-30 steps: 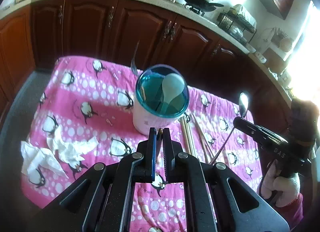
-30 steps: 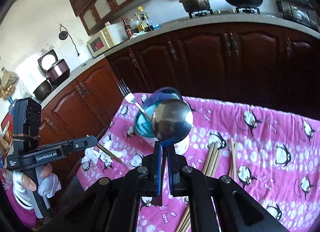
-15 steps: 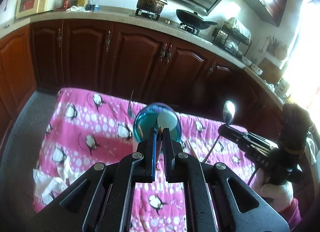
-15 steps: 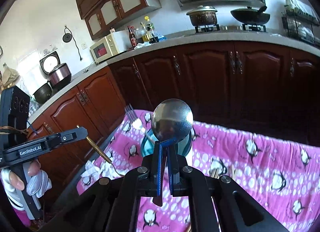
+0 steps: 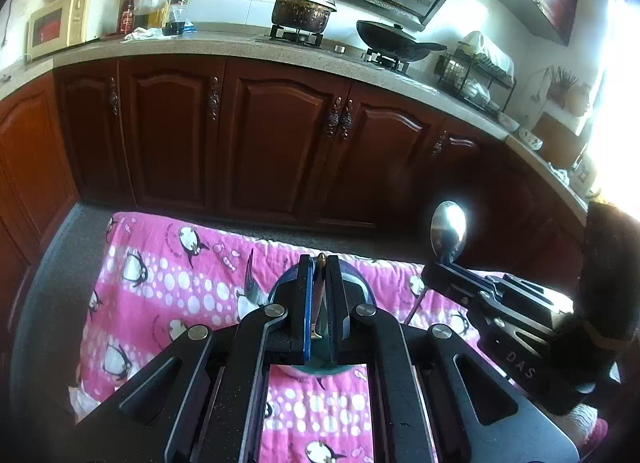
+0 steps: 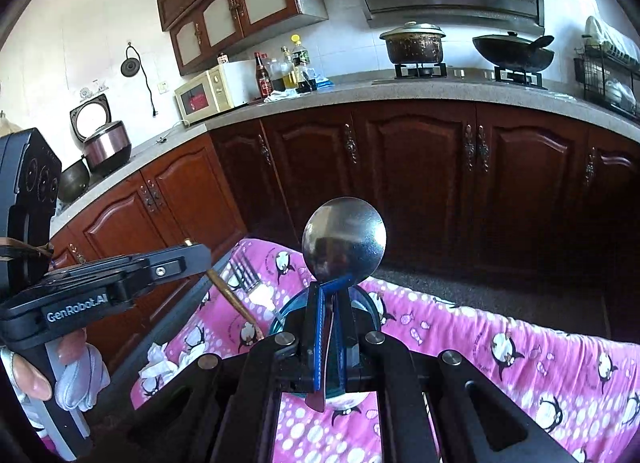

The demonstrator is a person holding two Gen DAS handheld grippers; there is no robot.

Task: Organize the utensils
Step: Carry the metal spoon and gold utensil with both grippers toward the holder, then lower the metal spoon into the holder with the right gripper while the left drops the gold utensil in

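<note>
My left gripper [image 5: 319, 263] is shut on a thin golden-handled utensil [image 5: 321, 283], whose shaft slants down from its tips in the right wrist view [image 6: 234, 299]. My right gripper [image 6: 330, 291] is shut on the handle of a steel spoon [image 6: 344, 243], bowl upward; the spoon [image 5: 448, 231] also shows at the right of the left wrist view. Both hang above the blue-rimmed utensil holder [image 6: 286, 309], mostly hidden behind the fingers. A fork [image 6: 244, 275] stands in the holder, tines up.
The table wears a pink penguin cloth [image 5: 180, 283]. Crumpled white tissue [image 6: 160, 359] lies near its left edge. Dark wood cabinets [image 5: 280, 143] and a counter with a pot [image 5: 302, 13], wok and microwave [image 6: 208, 93] run behind. A gloved hand [image 6: 76, 379] holds the left gripper.
Both grippers have risen and drawn back from the holder, each still gripping its utensil. The holder has slid down behind the fingers and more of the kitchen shows.
</note>
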